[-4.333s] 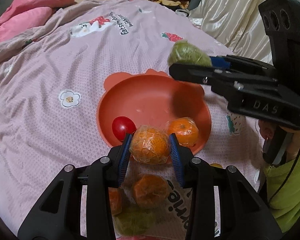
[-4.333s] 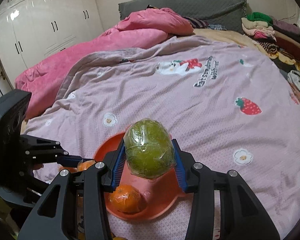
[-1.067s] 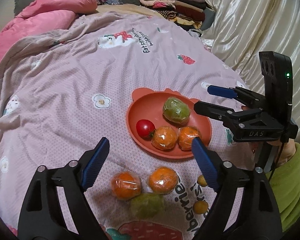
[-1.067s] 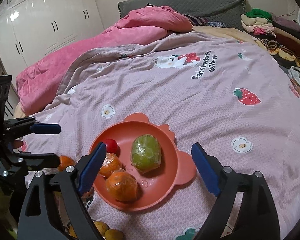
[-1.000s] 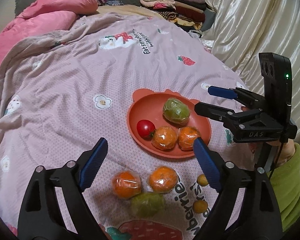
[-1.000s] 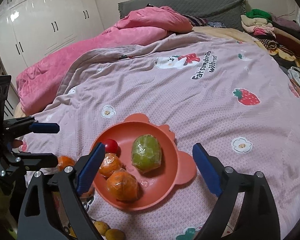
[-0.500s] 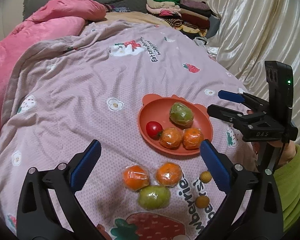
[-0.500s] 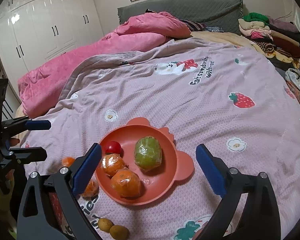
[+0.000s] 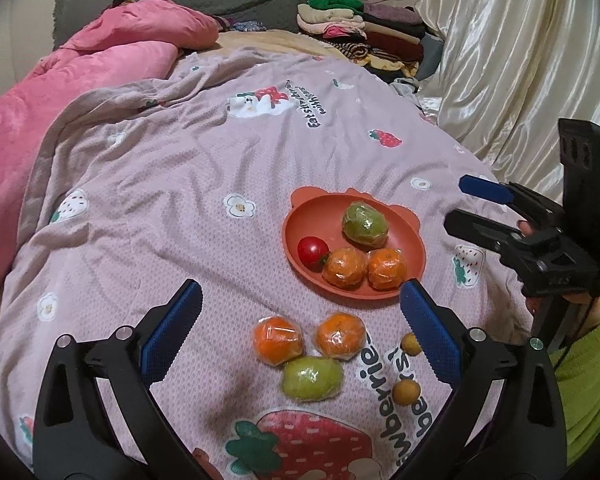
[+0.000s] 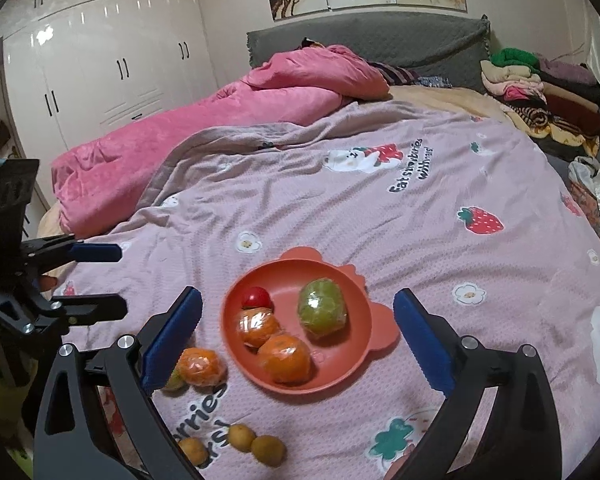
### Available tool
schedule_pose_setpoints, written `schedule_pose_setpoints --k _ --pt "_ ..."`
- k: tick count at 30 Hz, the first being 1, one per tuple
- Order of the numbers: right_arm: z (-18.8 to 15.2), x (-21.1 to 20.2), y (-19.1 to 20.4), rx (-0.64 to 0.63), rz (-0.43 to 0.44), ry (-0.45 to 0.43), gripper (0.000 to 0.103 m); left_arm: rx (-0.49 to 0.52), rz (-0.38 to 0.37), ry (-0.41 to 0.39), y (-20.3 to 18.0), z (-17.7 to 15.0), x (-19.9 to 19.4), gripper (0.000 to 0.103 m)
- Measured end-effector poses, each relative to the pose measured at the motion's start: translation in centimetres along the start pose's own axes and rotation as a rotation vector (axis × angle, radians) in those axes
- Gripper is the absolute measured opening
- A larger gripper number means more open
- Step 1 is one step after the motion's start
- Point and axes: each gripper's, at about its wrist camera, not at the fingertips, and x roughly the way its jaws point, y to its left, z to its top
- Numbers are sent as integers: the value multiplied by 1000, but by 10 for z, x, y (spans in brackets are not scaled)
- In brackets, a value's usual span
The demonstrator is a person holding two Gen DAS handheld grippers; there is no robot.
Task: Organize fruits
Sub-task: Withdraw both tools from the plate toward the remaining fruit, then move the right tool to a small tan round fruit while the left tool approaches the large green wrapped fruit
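Left wrist view: both the left hand-held gripper [image 9: 300, 322] and right hand-held gripper [image 10: 298, 320] released, plate [image 9: 296, 240] holding 4 fruits.

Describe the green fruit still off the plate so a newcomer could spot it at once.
Find the orange plate on the pink bedspread. Just in front of it, nearer the camera, three wrapped fruits cluster on the cloth. The green fruit is the nearest of them, below the two oranges, and the only green one off the plate.

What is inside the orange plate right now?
The orange plate holds a red tomato, a wrapped green fruit and two wrapped oranges. Anything beneath the fruit is hidden.
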Motion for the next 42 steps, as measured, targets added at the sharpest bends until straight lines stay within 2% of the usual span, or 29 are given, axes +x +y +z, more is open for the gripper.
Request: schedule_pose_setpoints --k 11,36,42 --pt "-14 -22 27 -21 36 -27 97 9 11 3 -3 -10 -5 93" --pt "-59 -35 47 2 -20 -4 97 18 8 22 -8 -30 -10 93" --pt "-67 -34 53 -1 -11 12 97 22 0 36 -9 -38 -8 93"
